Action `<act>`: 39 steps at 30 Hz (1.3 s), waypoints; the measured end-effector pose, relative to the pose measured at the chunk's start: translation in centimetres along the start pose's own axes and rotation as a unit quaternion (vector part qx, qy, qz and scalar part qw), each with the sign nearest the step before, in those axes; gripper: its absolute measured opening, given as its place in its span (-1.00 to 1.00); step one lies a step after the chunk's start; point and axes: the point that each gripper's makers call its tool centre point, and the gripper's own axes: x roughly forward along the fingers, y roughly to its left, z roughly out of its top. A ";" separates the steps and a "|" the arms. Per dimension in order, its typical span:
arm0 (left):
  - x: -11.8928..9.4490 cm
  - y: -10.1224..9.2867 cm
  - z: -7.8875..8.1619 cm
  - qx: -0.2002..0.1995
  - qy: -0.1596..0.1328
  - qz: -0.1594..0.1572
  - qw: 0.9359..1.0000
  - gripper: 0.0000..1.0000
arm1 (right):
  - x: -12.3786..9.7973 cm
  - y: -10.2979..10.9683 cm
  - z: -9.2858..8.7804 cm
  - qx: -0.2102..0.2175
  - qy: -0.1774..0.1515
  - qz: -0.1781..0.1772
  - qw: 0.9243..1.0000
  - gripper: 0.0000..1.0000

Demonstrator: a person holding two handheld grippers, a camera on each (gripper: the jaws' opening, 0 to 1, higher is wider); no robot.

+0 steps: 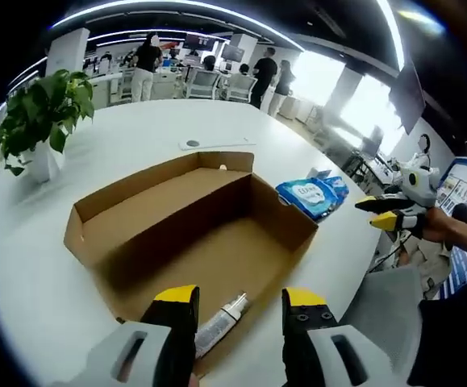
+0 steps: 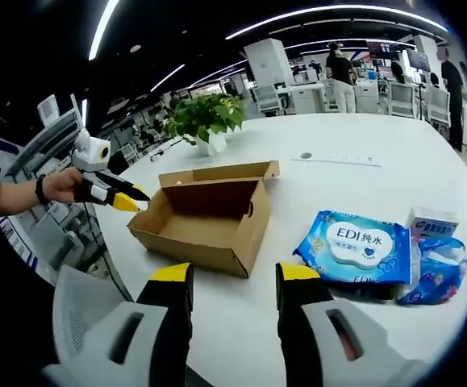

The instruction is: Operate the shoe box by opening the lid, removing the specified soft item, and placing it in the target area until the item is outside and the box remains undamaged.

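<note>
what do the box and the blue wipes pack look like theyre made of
Shoe box: plain brown cardboard, matte, with raw folded edges and flaps. Blue wipes pack: soft plastic film, likely glossy, since it wrinkles and catches light, with a stiffer white lid on top. The table looks like smooth white laminate, though that is less certain.

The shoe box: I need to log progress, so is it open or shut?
Open. The shoe box shows its bare brown inside, with a tube lying on its floor.
</note>
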 end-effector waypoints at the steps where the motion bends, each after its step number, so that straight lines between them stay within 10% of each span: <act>1: 0.3 0.1 -0.1 0.005 0.006 -0.001 1.000 -0.17 | -0.2 0.0 0.0 0.003 -0.003 -0.003 1.000 -0.23; 17: 2.4 1.6 -1.7 0.034 0.050 -0.001 0.998 -0.18 | -1.9 0.1 1.1 0.027 -0.037 -0.030 0.998 -0.24; 39: 5.8 2.8 -4.5 0.155 0.145 -0.025 0.977 -0.21 | -3.1 2.4 0.0 0.029 -0.022 -0.042 0.998 -0.25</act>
